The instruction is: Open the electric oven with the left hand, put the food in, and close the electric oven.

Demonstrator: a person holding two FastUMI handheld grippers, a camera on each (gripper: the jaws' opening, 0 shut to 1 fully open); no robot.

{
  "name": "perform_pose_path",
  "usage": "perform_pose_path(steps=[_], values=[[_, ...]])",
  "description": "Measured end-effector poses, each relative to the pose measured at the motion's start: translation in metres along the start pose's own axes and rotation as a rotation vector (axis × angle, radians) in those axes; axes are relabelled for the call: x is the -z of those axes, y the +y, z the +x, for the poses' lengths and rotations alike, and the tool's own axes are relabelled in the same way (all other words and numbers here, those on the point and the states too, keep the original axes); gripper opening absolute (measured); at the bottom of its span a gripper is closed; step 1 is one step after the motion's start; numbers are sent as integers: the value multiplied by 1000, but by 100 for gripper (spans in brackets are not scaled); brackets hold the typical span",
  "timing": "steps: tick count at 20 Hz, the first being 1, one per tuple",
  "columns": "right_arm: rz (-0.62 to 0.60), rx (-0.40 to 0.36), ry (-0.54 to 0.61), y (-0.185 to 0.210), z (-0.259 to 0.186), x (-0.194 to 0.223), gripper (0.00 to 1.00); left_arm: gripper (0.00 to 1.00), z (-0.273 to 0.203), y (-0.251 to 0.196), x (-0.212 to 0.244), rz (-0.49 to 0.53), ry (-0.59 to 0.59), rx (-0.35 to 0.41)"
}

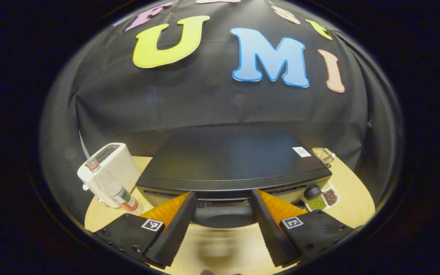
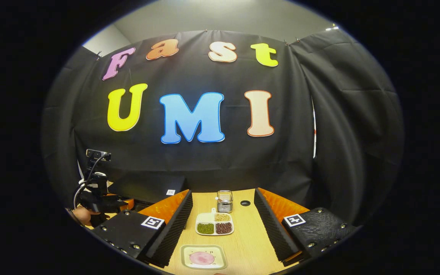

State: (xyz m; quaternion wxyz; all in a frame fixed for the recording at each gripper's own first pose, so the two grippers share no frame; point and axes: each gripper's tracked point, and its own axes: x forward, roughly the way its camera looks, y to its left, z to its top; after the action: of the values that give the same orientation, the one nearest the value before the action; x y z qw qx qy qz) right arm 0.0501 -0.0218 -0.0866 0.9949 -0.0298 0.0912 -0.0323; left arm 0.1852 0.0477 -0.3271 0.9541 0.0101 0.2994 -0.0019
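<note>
- The electric oven [image 1: 235,160] sits on the wooden bench [image 1: 220,244] directly ahead of the left claw [image 1: 224,225], which is spread wide with nothing between its fingers.
- The dark rounded door handle [image 1: 224,215] lies between those fingers at the oven's front edge, though I cannot tell whether either finger touches it.
- The view looks down on the oven's top, so I cannot tell whether the door is shut or has begun to open; I judge the opening step is only starting.
- In the right gripper view, the right claw [image 2: 224,225] is also open and empty, poised above the bench.
- The food, a pinkish round slice on a small square plate [image 2: 203,257], rests on the bench just below and between the right claw's fingers, not yet picked up.
- Left to do, by my reading: pull the door open, carry the food inside, then close the door.
- Left of the oven stand a white toaster [image 1: 115,164] and a clear plastic bottle [image 1: 113,187], close together and near the left claw's path.
- On the oven's right, a divided dish of beans [image 1: 323,199] lies next to the oven's corner.
- A small glass jar [image 2: 224,201] stands behind that dish in the right gripper view.
- These lie between the plate and the oven, so I expect carrying the food across needs care.
</note>
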Motion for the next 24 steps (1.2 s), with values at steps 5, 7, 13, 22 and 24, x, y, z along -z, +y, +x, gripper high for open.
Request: perform_pose_path(steps=[5,7,13,22,24], values=[[3,-20,-4,5,-5,-2,98,100,-21,-1,21,-14,10,10],[-2,-26,-5,5,-7,-3,98,100,-27,-1,29,-22,17,13],[-9,-22,1,-1,-15,-1,98,100,-42,-4,57,-40,25,23],[-5,-16,14,-4,-28,6,98,100,-56,-3,104,11,84,21],[-7,-22,21,-1,-29,9,98,100,-58,-5,114,49,87,23]])
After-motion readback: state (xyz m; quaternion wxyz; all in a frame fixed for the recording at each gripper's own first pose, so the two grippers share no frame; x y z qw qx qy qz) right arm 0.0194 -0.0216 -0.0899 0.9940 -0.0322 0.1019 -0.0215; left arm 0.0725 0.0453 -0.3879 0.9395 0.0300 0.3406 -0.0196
